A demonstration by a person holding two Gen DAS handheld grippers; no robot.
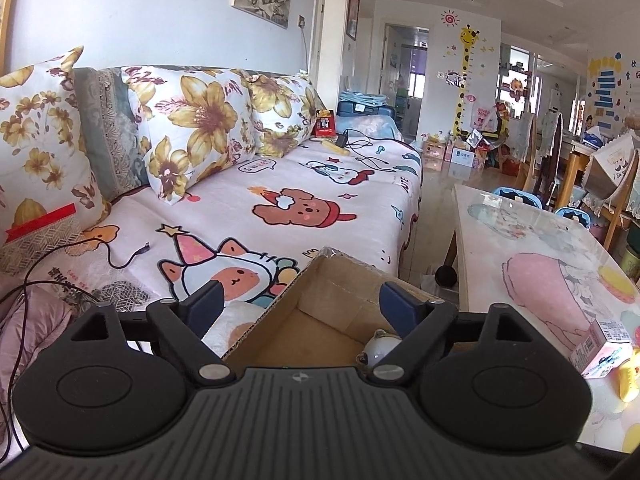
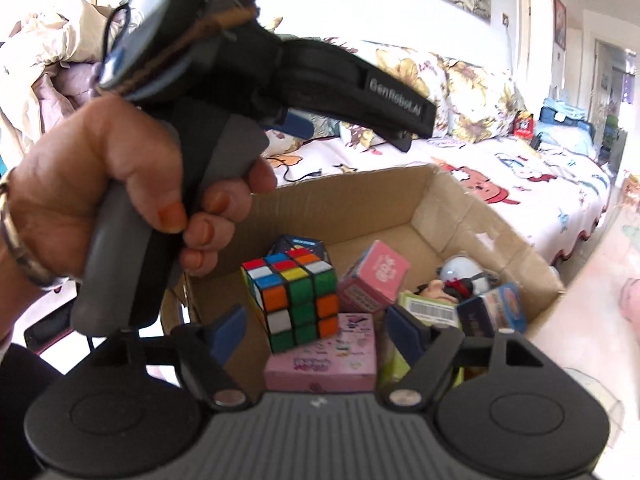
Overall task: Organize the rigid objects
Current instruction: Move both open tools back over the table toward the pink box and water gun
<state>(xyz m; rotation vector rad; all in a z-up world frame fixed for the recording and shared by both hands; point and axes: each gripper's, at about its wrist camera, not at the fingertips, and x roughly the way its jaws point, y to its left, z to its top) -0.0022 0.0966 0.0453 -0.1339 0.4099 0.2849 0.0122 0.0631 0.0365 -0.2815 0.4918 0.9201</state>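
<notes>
An open cardboard box (image 2: 460,216) holds several small items. A Rubik's cube (image 2: 296,300) rests tilted on a flat pink box (image 2: 324,360), between the fingers of my right gripper (image 2: 316,320). That gripper is open, and its blue pads stand clear of the cube's sides. Beside the cube lie a pink carton (image 2: 376,280), a green barcoded box (image 2: 430,310), a blue box (image 2: 496,312) and a white round toy (image 2: 456,272). My left gripper (image 1: 301,296) hangs wide open and empty over the box (image 1: 320,272), near the white toy (image 1: 380,350). A hand (image 2: 120,184) grips its handle.
A sofa (image 1: 280,200) with floral pillows and a cartoon blanket lies behind the box, with cables on it. To the right is a glass-topped table (image 1: 520,240) with a small pink carton (image 1: 600,348) and a yellow toy (image 1: 628,380) on it.
</notes>
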